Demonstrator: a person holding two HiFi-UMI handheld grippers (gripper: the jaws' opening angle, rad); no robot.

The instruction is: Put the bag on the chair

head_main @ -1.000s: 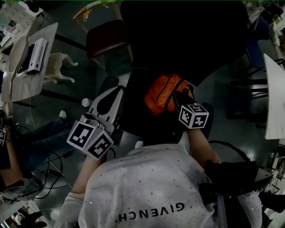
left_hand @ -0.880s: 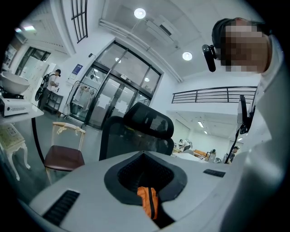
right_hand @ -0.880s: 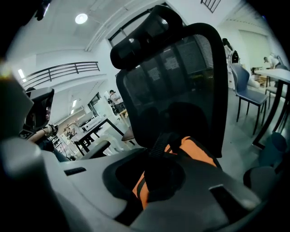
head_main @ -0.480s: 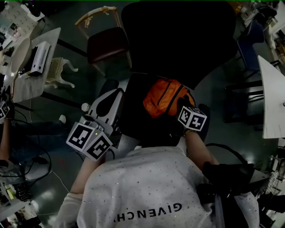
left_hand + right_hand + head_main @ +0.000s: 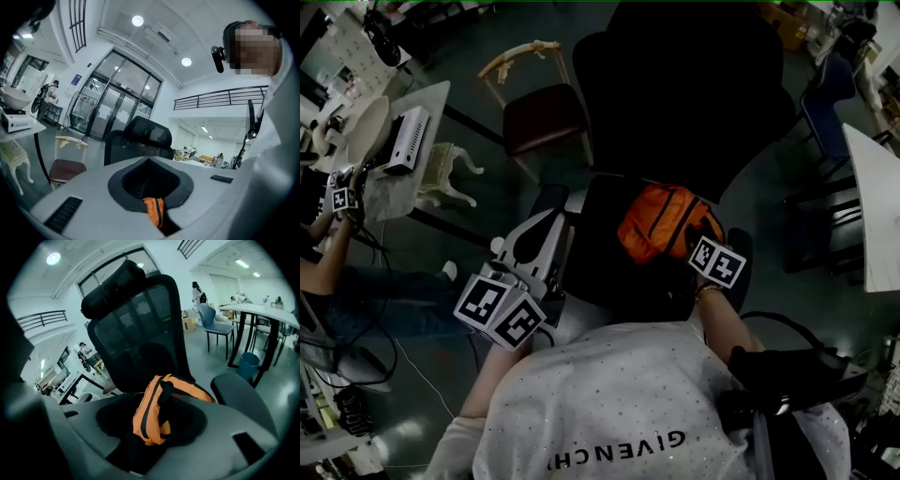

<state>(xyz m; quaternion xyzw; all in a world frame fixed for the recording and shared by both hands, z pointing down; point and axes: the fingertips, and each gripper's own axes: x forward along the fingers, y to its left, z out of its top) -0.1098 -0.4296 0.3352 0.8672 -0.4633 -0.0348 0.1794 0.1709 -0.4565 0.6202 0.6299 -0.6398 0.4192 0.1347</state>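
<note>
I hold the soft orange cloth bag with black straps [image 5: 150, 420] in my right gripper [image 5: 686, 230]. The jaws are closed on it, and the bag pokes up through the gap between them. In the head view, the bag [image 5: 661, 223] sits in the middle of the frame, just up and left of that gripper's marker cube. Its long side runs left to right across the seat.

The big black office chair with a mesh back [image 5: 600, 253] is right under the bag. The dark seat shows all around the orange, so the bag is in the right spot. I cannot tell if it rests on the seat or hangs a little above it.

My left gripper [image 5: 546, 208] is at the lower left of the frame, beside the seat and well apart from the bag. Its jaws are together with nothing in them. Through its own view I only see a small strip of orange [image 5: 154, 211] far past the tips.

So the right gripper is the one to use. I think the next move is just down onto the seat, then let go.
</note>
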